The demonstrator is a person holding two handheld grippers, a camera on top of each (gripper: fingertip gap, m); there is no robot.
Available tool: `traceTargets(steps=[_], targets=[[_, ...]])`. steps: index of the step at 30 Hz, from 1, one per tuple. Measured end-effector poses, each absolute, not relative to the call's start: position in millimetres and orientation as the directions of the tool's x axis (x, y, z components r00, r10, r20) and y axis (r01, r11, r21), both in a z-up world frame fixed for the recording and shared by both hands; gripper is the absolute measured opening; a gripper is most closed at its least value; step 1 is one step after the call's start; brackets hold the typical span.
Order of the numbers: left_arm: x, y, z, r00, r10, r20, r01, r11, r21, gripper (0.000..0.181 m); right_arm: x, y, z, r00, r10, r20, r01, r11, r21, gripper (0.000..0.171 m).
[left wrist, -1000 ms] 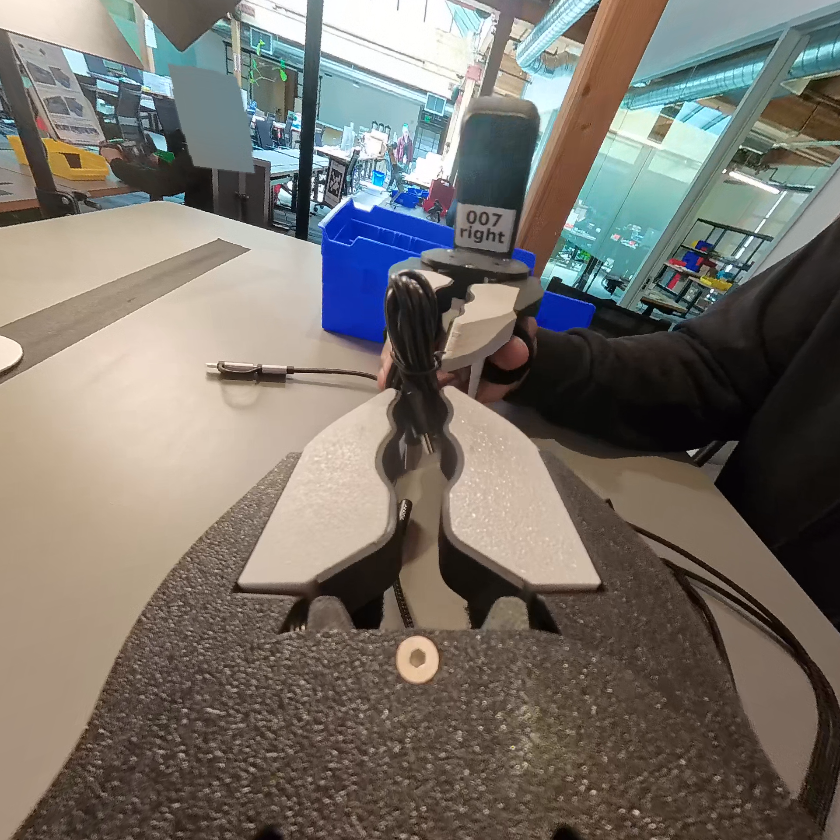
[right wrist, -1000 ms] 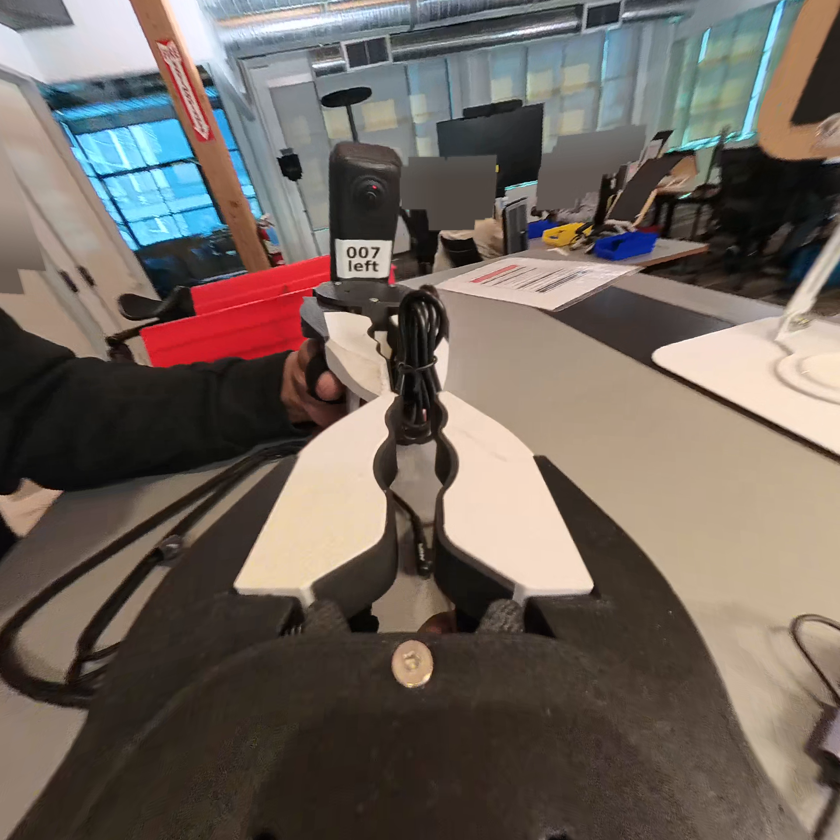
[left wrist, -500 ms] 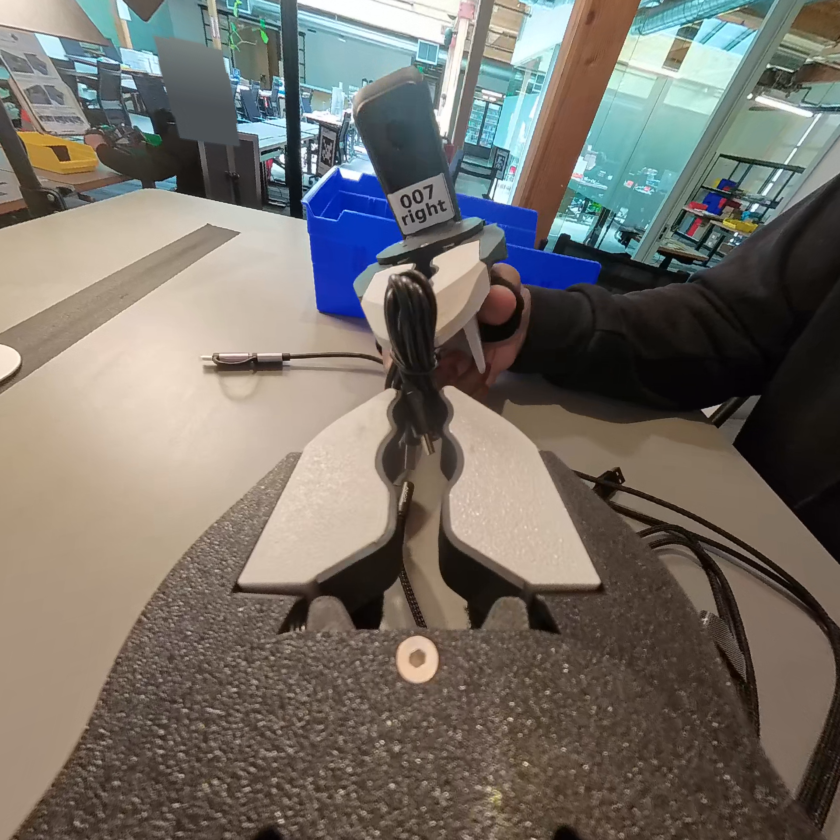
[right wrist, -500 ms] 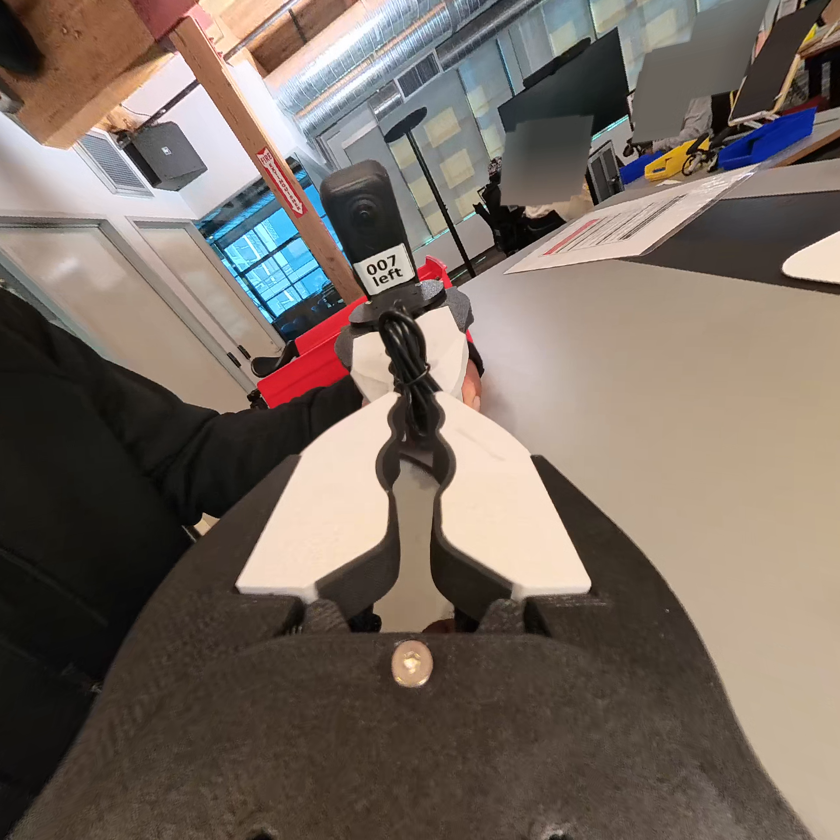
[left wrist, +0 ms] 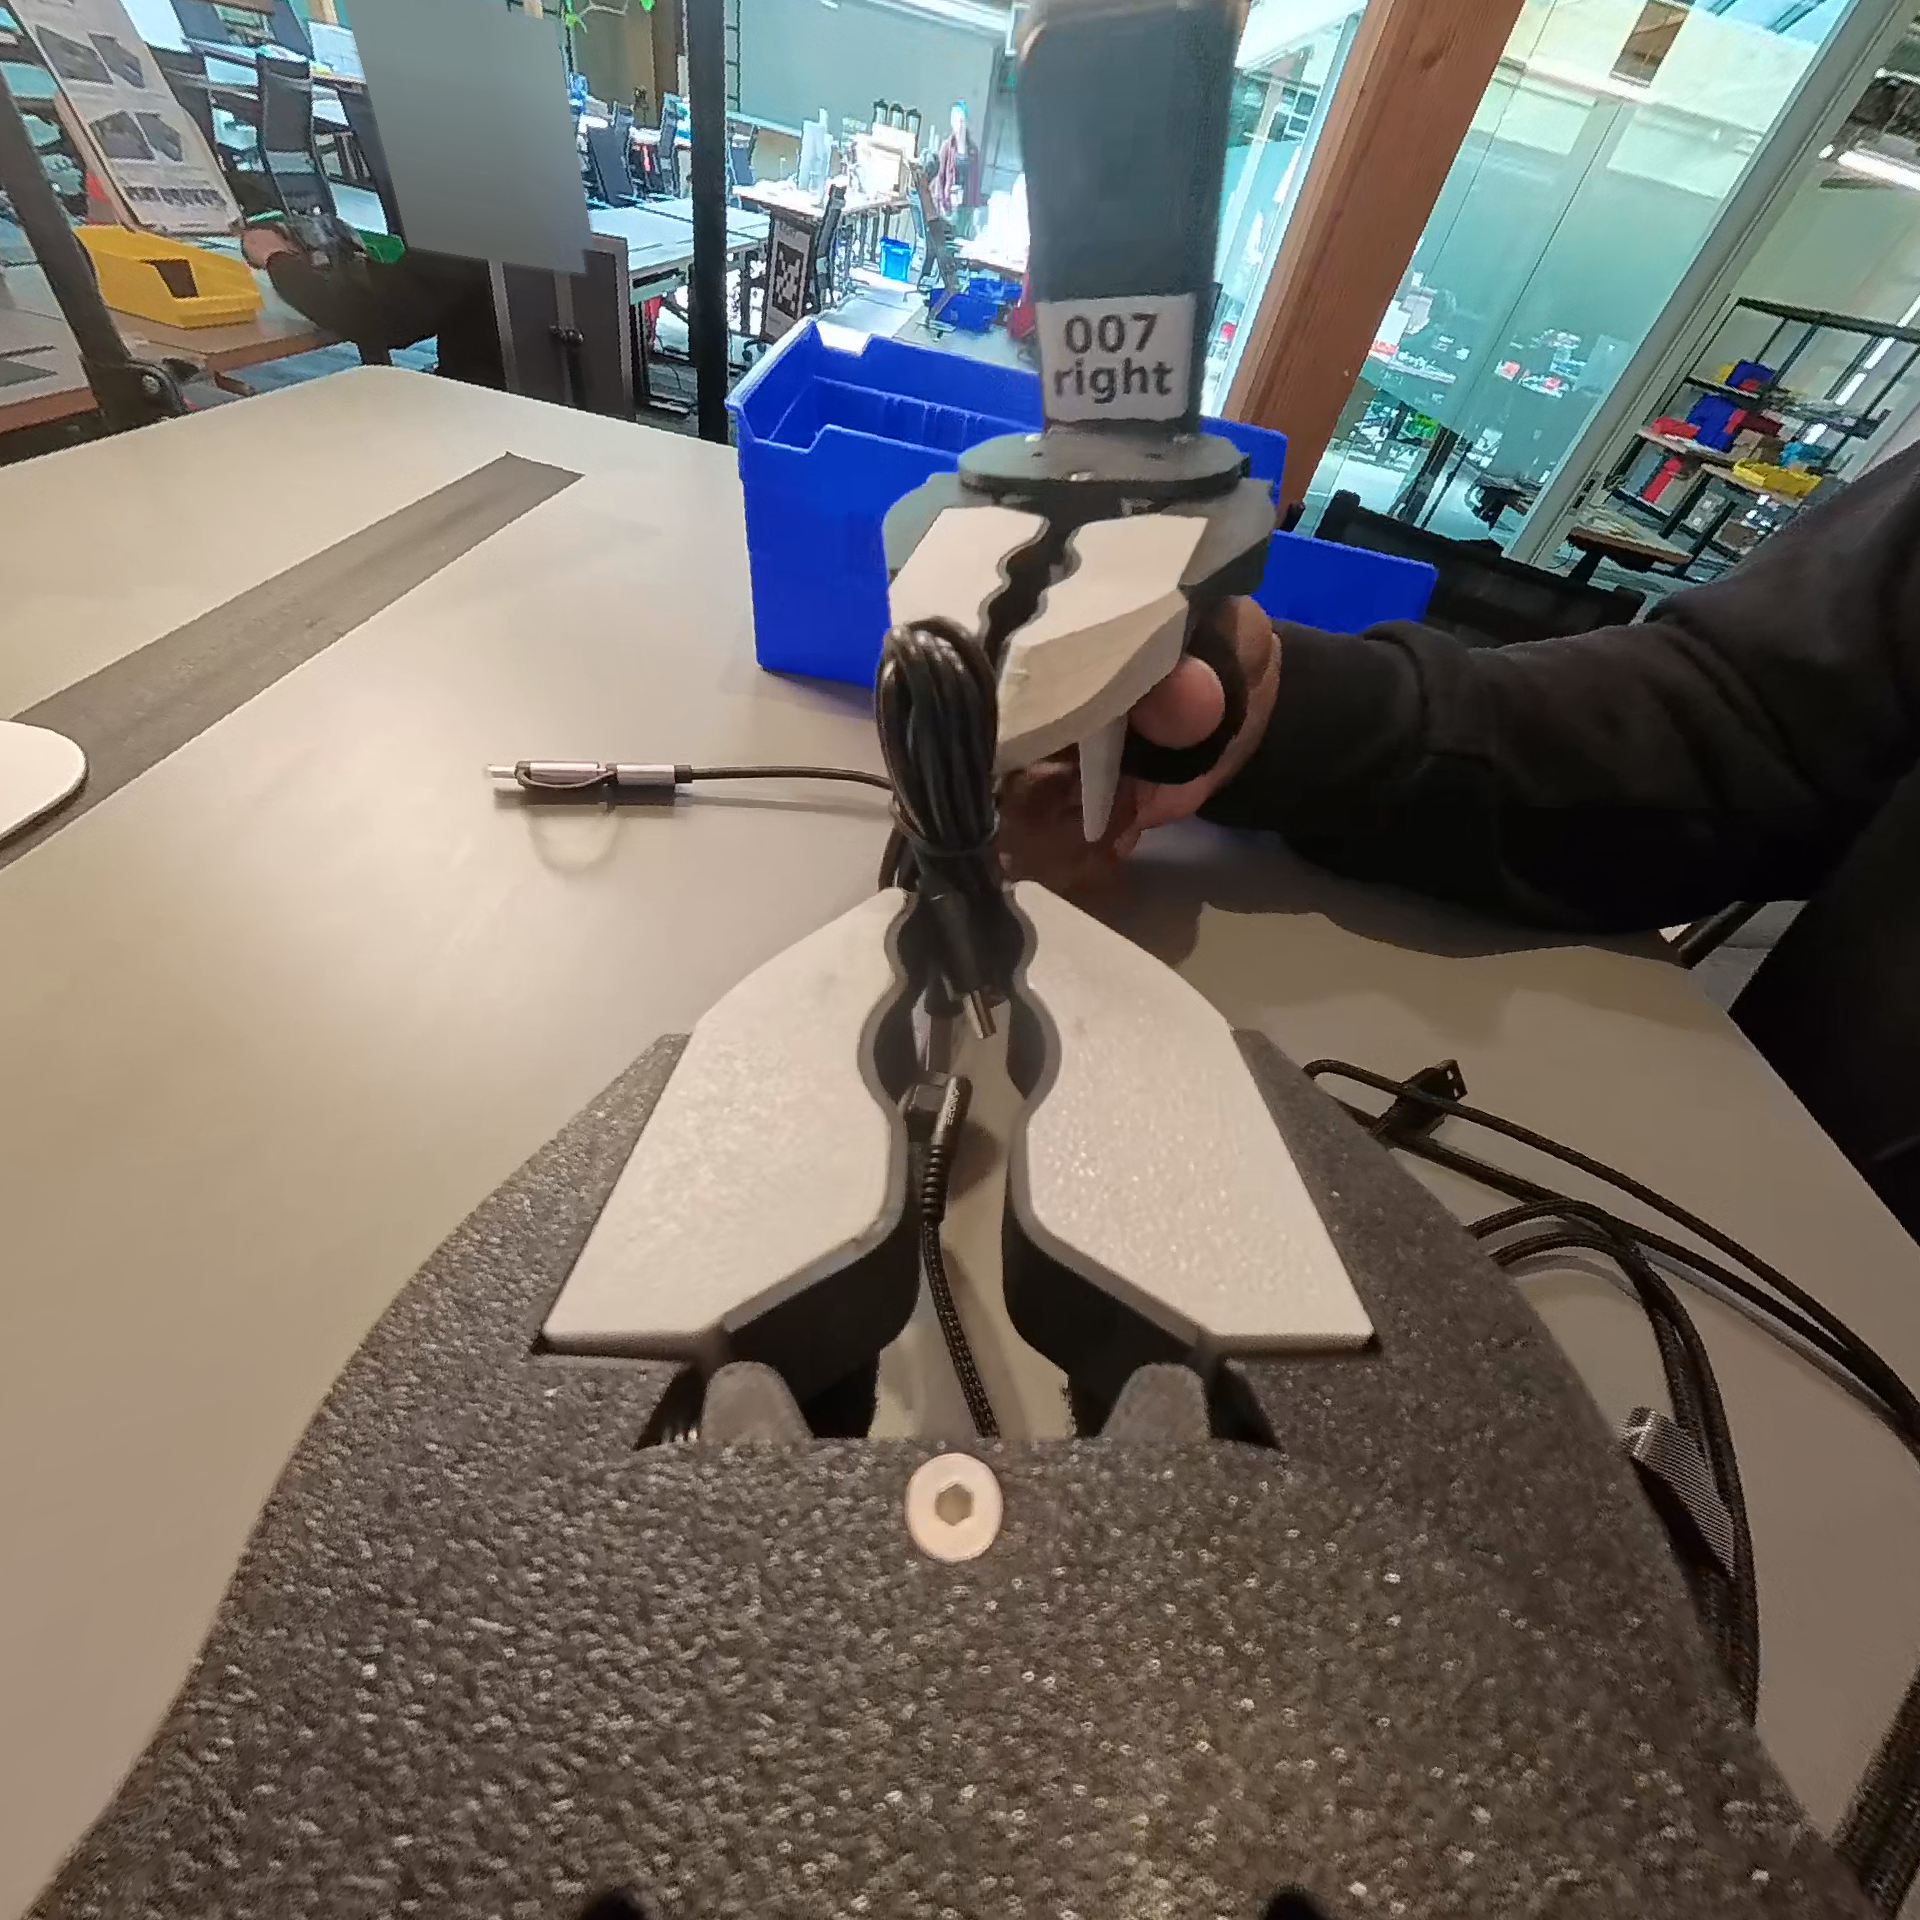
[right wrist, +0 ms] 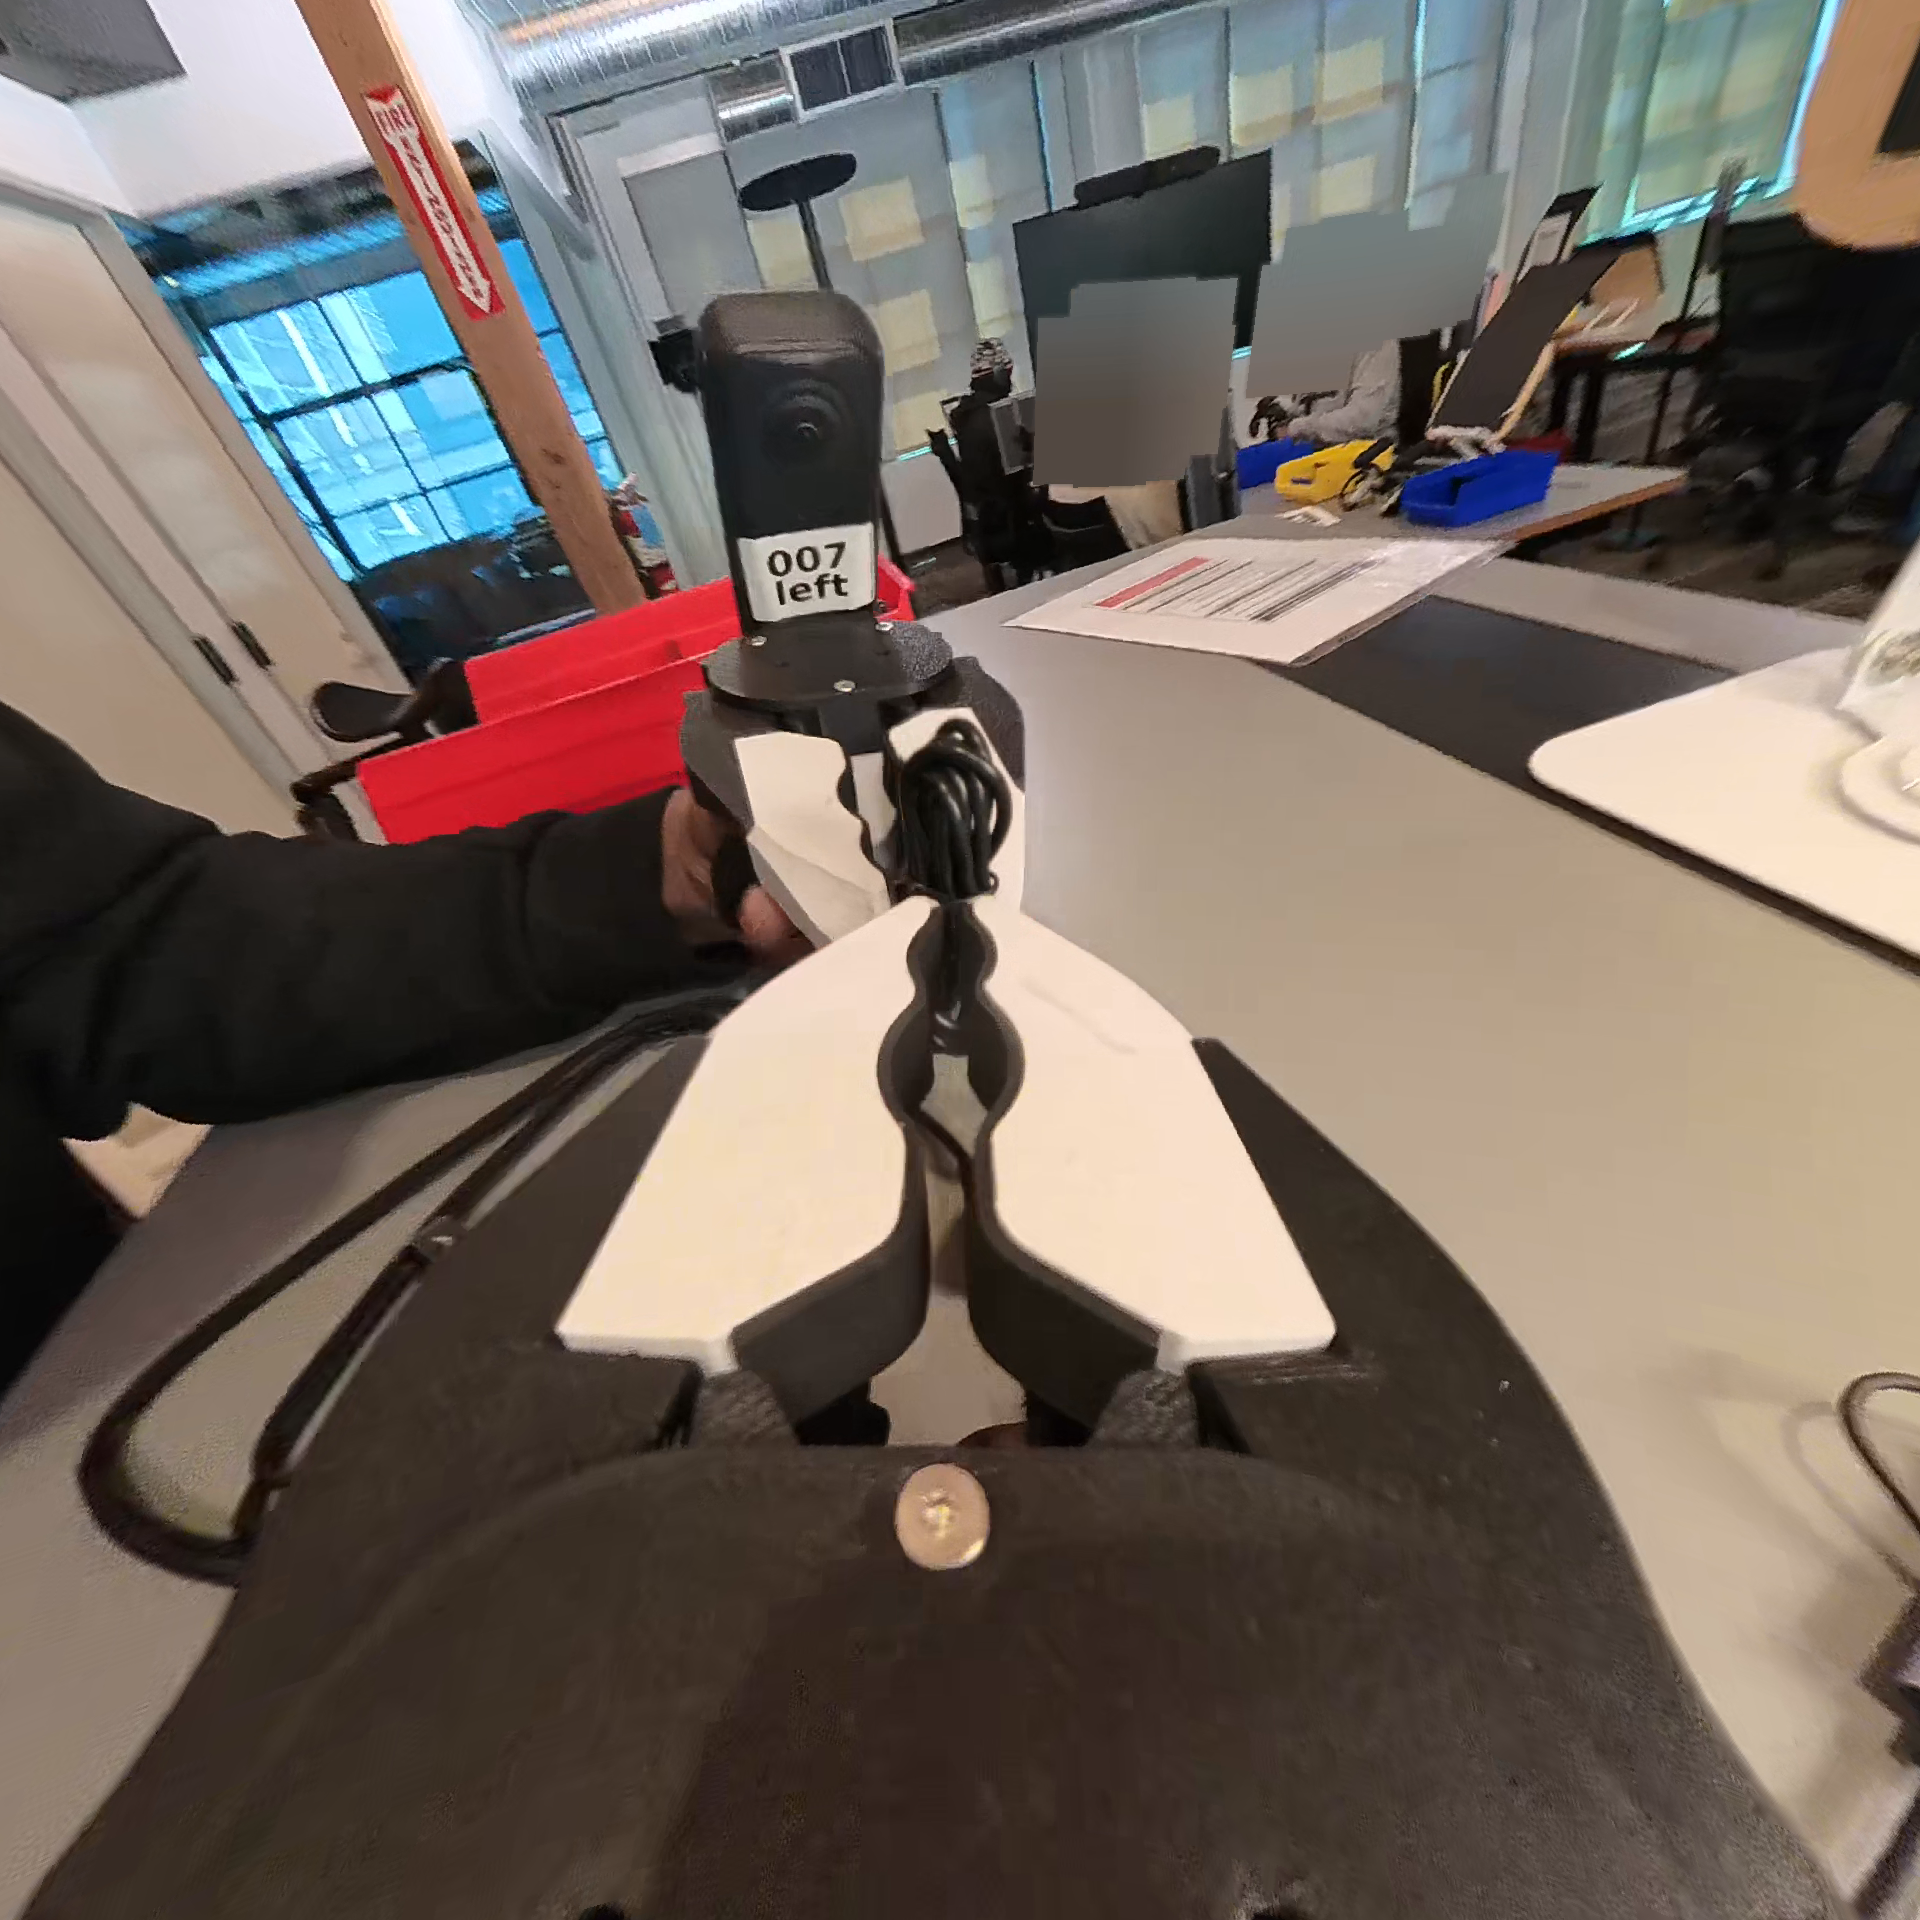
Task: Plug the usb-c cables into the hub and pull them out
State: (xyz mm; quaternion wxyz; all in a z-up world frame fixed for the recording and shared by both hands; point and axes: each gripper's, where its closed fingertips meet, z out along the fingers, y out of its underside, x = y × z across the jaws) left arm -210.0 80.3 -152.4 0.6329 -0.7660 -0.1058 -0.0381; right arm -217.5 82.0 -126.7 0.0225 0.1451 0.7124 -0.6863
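Observation:
My left gripper [left wrist: 961, 914] is shut on the lower end of a coiled black cable bundle [left wrist: 935, 748], held upright above the grey table [left wrist: 312, 1039]. A black plug [left wrist: 982, 1023] of the bundle points back between the fingers. My right gripper [right wrist: 951, 914] is shut, its tips right against the bundle [right wrist: 956, 821]. In the left wrist view the right gripper [left wrist: 1008, 696] shows closed beside the loop's top. A grey plug with an adapter [left wrist: 592, 777] on a dark cable lies on the table to the left. A braided cable's connector [left wrist: 940, 1107] lies under my left fingers.
A blue bin [left wrist: 831, 468] stands behind the grippers and red bins [right wrist: 582, 727] lie beyond the table edge. Loose black cables [left wrist: 1662, 1299] lie at the right. A white base [right wrist: 1714, 790] and a paper sheet [right wrist: 1247, 592] sit farther off. My two grippers' fingertips are within a few centimetres of each other.
My right fingers, earlier spread on the bundle's top, have closed together. The right gripper tilted up and has levelled again. My left gripper keeps its hold on the bundle.

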Motion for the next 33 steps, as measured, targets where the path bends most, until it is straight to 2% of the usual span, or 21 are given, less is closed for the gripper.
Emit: traceTargets(steps=[9, 16, 23, 26, 33], targets=[[-215.4, 80.6, -157.6, 0.967, 0.153, 0.203, 0.232, -0.203, -0.951, 0.013, -215.9, 82.6, -116.2, -0.963, 0.268, 0.01, 0.002, 0.044, -0.999, 0.0], [-224.1, 76.0, -153.8, 0.952, 0.19, 0.241, 0.271, -0.155, -0.95, 0.013, -208.4, 74.1, -126.1, -0.941, 0.273, 0.201, -0.157, 0.175, -0.972, 0.001], [-227.3, 71.1, -147.7, 0.944, 0.188, 0.269, 0.291, -0.099, -0.952, 0.013, -214.7, 70.6, -144.4, -0.919, 0.29, 0.266, -0.182, 0.287, -0.941, 0.001], [-223.7, 70.7, -141.1, 0.947, 0.144, 0.287, 0.297, -0.054, -0.953, 0.013, -222.5, 74.6, -148.4, -0.899, 0.324, 0.295, -0.188, 0.322, -0.928, 0.001], [-214.0, 74.1, -140.6, 0.953, 0.081, 0.292, 0.297, -0.068, -0.952, 0.013, -242.1, 83.8, -148.7, -0.83, 0.438, 0.344, -0.182, 0.37, -0.911, 0.001]])
